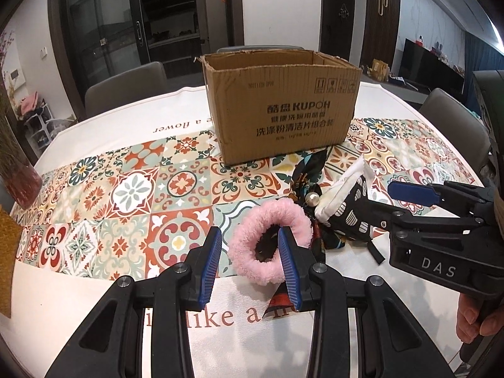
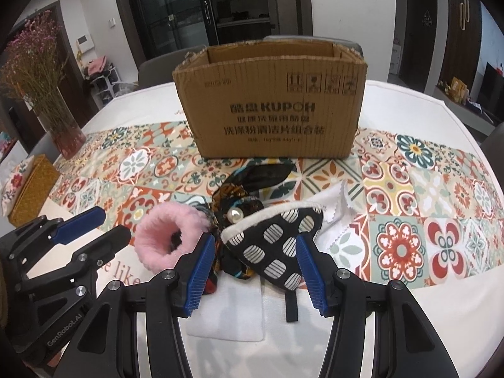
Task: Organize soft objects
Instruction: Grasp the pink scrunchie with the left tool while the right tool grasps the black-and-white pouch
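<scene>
The left gripper (image 1: 249, 261) stands spread, one blue pad inside the fluffy pink fur ring (image 1: 266, 241), one outside – nothing pinched yet. The right gripper (image 2: 252, 271) is spread around the black pouch with white oval patches (image 2: 277, 242). Both lie on the tiled tablecloth (image 1: 126, 189), before the open cardboard box (image 1: 280, 107). The ring looks light and squashy – best taken across its band.

The open brown cardboard box (image 2: 271, 107) reads "KUPOH"; the white tablecloth (image 1: 94, 283) "like a"; the black right gripper (image 1: 406, 204) "DAS"; the left gripper (image 2: 94, 230) "GenRobot.AI".
</scene>
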The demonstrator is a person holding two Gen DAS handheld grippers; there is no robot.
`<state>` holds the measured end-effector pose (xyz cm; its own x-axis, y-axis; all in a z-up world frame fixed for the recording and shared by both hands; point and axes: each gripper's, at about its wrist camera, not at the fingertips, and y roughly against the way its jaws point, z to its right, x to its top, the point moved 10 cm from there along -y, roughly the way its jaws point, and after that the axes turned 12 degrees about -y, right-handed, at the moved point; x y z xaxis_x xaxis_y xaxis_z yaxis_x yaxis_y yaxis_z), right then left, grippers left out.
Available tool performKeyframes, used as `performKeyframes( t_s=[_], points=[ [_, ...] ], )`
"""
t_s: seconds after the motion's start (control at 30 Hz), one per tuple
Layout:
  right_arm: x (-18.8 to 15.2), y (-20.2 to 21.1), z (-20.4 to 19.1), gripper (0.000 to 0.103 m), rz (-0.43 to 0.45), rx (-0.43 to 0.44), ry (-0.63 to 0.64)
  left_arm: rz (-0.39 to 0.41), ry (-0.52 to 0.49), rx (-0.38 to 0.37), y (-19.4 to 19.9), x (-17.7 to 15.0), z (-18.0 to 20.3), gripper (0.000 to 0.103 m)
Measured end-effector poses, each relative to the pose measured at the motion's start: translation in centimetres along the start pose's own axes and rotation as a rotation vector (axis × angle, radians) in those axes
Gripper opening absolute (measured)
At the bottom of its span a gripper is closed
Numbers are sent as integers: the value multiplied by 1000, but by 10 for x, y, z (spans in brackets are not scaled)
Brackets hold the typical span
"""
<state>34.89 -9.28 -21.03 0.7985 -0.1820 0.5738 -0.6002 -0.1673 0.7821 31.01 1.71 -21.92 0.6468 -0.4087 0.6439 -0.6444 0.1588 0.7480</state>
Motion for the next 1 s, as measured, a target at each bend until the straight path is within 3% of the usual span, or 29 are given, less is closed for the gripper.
performKeyframes(
  t_s=[0.47,0.6,1.0],
  points=[
    [-18,-31,3,55,-67,-15,23,-44,14,-16,-24,-15,0,37],
    [-17,-35,0,66,-55,-26,51,-45,16,-17,-28,-15,0,37],
    [-7,-51,-2,66,-6,-81,134,-57,28,-40,-45,-19,2,37]
  ],
)
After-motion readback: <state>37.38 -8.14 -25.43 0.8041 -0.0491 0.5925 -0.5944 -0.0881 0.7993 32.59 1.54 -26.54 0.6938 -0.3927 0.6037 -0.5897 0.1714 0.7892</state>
